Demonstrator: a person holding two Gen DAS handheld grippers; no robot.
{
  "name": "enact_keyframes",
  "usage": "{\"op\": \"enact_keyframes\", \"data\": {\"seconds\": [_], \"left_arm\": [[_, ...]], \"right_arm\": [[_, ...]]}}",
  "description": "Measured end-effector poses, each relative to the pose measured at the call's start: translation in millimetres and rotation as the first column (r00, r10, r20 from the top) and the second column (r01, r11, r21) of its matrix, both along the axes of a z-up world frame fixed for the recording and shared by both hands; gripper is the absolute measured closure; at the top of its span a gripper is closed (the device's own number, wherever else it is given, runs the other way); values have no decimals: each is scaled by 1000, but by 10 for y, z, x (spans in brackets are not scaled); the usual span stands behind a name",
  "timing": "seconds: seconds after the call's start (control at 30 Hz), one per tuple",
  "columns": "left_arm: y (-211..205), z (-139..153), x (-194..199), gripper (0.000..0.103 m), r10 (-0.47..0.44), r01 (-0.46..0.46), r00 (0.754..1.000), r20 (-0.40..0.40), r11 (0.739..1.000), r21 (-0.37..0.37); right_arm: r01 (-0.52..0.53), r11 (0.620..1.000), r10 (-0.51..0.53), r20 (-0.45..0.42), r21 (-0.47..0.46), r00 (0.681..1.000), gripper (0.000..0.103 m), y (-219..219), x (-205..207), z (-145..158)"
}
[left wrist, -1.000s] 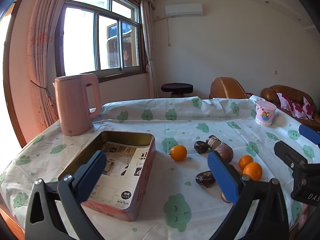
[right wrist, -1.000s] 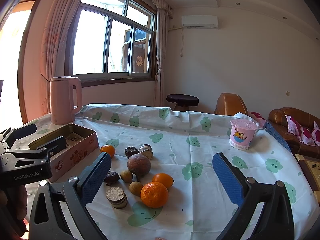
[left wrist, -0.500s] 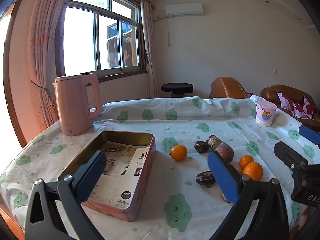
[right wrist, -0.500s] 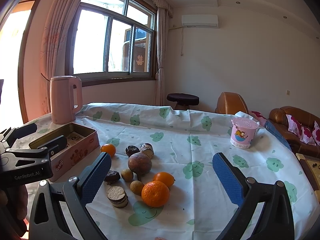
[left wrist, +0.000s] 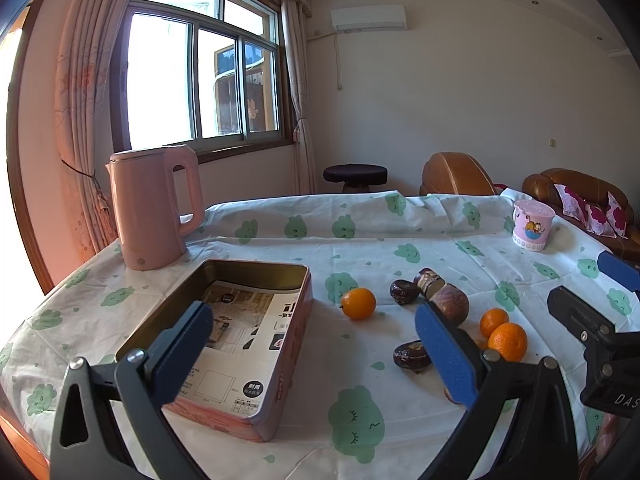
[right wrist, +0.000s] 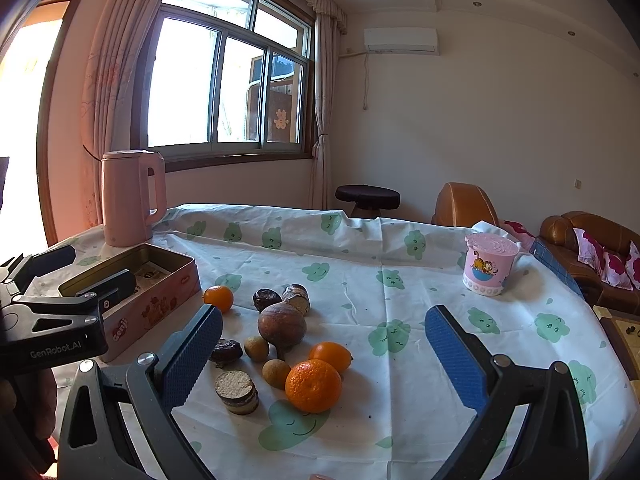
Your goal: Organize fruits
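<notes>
Nearest the right camera, the right tongs (right wrist: 322,354) hang released above the table (right wrist: 420,360), their blue pads spread wide with nothing between them, and the fruit pile lies just beyond. The pile serves as the landmark: at its near edge sits a large orange (right wrist: 313,385), with a smaller orange (right wrist: 331,356) touching it behind and a round cut slice (right wrist: 236,391) (pale and grainy on top, dark at the rim) to its left. Two small tan fruits (right wrist: 275,373) lie between the slice and the big orange, a dark wrinkled piece (right wrist: 226,351) sits left of them, and a big brown round fruit (right wrist: 281,325) stands in the pile's middle. Behind it are another dark piece (right wrist: 267,299) and a cut roll (right wrist: 297,299), and a lone orange (right wrist: 218,298) sits at the pile's far left, apart from the rest. Left of the pile lies the open pink tin (left wrist: 256,364), holding only printed paper; the left tongs (left wrist: 314,346) hover released over its near end, gripping nothing. Beyond the tin stands a pink kettle (left wrist: 150,208), and far right of the pile a pink cartoon cup (right wrist: 489,264).
</notes>
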State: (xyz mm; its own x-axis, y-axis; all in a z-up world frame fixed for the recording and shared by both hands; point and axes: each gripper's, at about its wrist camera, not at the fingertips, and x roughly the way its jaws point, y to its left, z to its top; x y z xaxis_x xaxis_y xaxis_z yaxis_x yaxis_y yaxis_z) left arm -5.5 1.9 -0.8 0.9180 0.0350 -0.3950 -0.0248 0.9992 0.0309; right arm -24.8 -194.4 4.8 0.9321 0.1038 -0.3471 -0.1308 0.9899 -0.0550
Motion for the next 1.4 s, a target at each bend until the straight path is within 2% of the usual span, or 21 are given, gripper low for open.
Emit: {"op": "enact_keyframes", "data": {"seconds": [0.5,0.63,0.77,0.97,1.03,1.27,1.33,1.4], "left_arm": [[25,-62,-28,0,2,-2,1000,-10,1000,-4],[14,-185,14,0,-29,26,998,-53,999,-44],[-102,-297,71,0,-73,68,993,-93,996,-57],[-247,-374,90,0,-105,101,987,-122,994,-38],[-253,-372,85,0,-112,108,986,-124,993,-43],[-334,-376,101,0,-157,152,979,-133,987,-44],[-368,-385,95,1,-171,167,976,-135,985,-40],[-419,-395,97,2,-185,182,973,-140,983,-32]], "right_arm": [[9,1000,-9,-14,8,1000,1,-51,32,-77],[13,1000,-13,-31,14,999,1,-112,75,-141],[50,999,-50,-92,-5,994,1,-194,197,-301],[23,999,-30,-182,-40,983,3,-189,368,-476],[10,998,-22,-222,-58,975,13,-155,443,-532],[-84,996,75,-374,-6,924,26,-117,657,-681],[-112,993,115,-403,31,908,45,-127,693,-721],[-123,991,133,-400,51,907,55,-130,670,-721]]}}
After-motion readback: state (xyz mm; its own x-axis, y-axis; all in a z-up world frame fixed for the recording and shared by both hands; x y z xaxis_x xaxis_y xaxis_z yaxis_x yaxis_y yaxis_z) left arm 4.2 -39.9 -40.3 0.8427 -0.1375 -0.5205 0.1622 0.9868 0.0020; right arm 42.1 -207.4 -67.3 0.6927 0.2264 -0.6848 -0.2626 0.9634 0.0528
